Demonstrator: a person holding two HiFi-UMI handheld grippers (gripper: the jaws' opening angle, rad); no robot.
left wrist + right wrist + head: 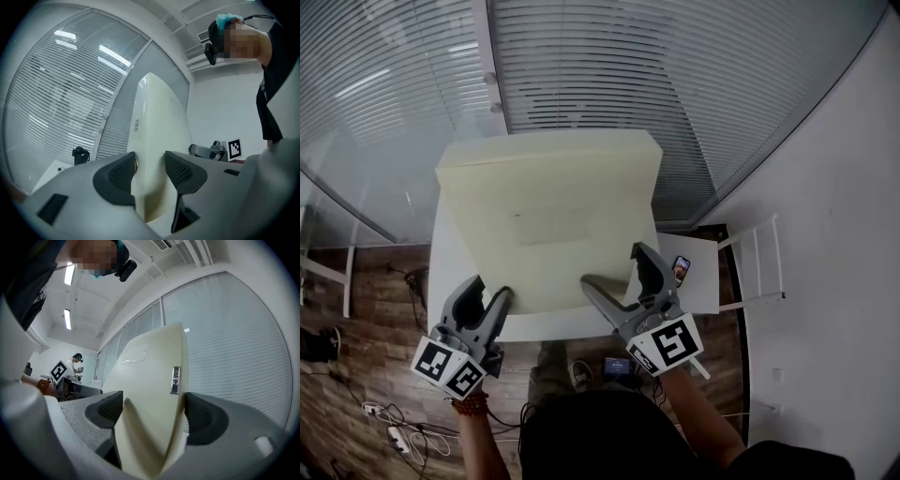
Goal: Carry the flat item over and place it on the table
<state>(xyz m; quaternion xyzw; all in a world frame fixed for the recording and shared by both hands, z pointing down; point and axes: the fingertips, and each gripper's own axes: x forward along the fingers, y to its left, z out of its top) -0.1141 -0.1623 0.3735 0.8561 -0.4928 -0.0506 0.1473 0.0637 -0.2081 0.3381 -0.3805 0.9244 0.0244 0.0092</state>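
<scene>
Gripped along its near edge by both grippers, a pale cream flat item (548,220), spread over most of the white desk (553,324) in the head view; impossible to say whether resting on the desk or held just above it. At the item's near left corner, the left gripper (490,291), with fingers (119,176) closed onto the slab from both sides, dark ribbed pads pressed flat against its two faces and no gap showing in the left gripper view. Further along the same edge, towards the near right corner, the right gripper (614,267), with fingers (204,418) spread wider but likewise clamped, one pad on each face and cream material filling the space between. On the item's narrow side, a small white barcode label (137,125), bars visible but no digits legible. On the edge seen from the right gripper view, a second, narrow grey label (175,379), print too small to read. Beyond the item's right side, near the desk's right edge, a phone (681,270) lying with screen lit. Behind the desk, a glass wall with lowered blinds (694,84).
</scene>
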